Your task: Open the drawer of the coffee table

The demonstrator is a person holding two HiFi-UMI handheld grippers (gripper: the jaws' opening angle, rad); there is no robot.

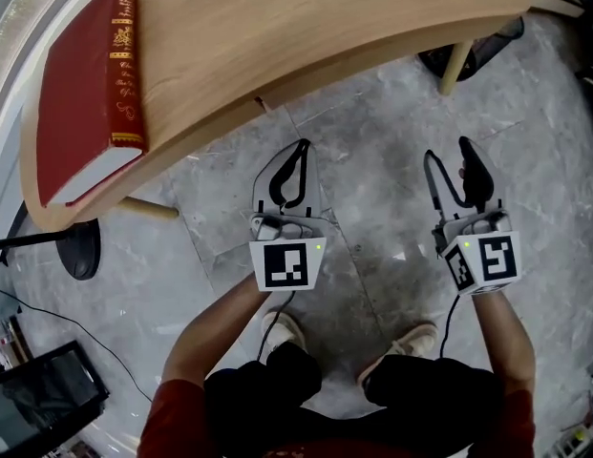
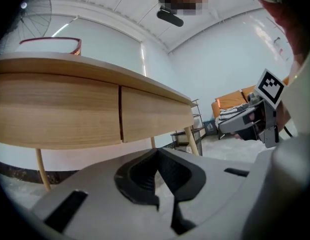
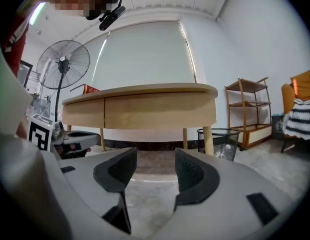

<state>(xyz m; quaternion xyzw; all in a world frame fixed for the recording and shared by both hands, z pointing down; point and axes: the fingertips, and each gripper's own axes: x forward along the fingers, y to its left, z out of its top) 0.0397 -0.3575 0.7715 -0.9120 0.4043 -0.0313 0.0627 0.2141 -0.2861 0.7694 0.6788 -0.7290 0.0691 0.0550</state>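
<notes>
Jaws of the left gripper (image 2: 157,154) are pressed together at their tips, with nothing between them. Those of the right gripper (image 3: 155,159) stand well apart and hold nothing; only bare floor (image 3: 145,199) shows through the gap.

Seen from the head camera, the left gripper (image 1: 302,149) and the right gripper (image 1: 447,156) hang side by side over the grey stone floor (image 1: 372,132), both pointing toward the desk (image 1: 277,27). Neither touches it. The left one is nearer to the desk's near edge, and the right one is farther off.

The drawer (image 2: 155,115) sits closed in the front of the desk, its face flush with the panel beside it across a thin vertical seam. From the right gripper view the same wooden front (image 3: 159,111) spans the desk between its legs.

A red book (image 1: 81,93) lies flat at the left end of the desk. A black mesh bin (image 3: 218,141) stands on the floor by the desk's right leg, a standing fan (image 3: 63,64) is behind the left end, and a wooden shelf (image 3: 247,111) stands against the wall to the right. The person's shoes (image 1: 282,330) are on the floor below the grippers.
</notes>
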